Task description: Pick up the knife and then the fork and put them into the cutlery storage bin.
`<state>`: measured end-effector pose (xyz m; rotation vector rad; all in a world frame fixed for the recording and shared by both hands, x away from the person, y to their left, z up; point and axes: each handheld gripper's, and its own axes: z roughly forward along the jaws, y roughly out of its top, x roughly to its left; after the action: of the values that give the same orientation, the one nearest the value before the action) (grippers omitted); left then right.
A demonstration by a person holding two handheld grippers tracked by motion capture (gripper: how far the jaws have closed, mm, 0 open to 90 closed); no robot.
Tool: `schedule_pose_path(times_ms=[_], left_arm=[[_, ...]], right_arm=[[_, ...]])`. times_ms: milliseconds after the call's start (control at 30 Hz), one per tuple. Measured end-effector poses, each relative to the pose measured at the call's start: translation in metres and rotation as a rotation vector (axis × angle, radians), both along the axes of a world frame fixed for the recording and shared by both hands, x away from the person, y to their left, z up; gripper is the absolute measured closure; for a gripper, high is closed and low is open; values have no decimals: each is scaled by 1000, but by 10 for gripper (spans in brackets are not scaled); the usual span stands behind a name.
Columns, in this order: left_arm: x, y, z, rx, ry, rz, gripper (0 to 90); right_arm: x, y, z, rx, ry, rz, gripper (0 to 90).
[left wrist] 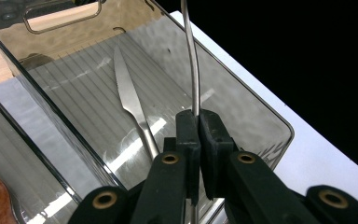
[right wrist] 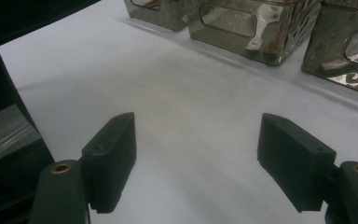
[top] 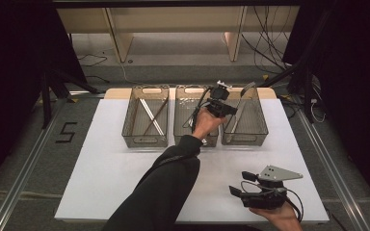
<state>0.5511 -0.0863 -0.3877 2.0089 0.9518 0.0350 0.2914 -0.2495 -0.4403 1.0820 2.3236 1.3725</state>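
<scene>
Our left gripper (left wrist: 198,122) clamps a metal utensil handle (left wrist: 194,70) over the right bin (left wrist: 261,100); our right gripper (right wrist: 198,163) rests with jaws spread, holding nothing.

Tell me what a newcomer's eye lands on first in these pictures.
Three clear bins stand in a row at the far side of the white table. The left tongs are shut on a thin metal utensil handle over the right-hand bin, where a table knife already lies. Near the table's front edge, the right tongs wait open and empty above bare tabletop.
</scene>
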Motion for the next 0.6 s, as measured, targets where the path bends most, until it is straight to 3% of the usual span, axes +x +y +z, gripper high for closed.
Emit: schedule_pose_path(times_ms=[600], left_arm=[[0, -5, -9, -1, 14, 22, 862]], right_arm=[[0, 0, 0, 3, -1, 1, 291]])
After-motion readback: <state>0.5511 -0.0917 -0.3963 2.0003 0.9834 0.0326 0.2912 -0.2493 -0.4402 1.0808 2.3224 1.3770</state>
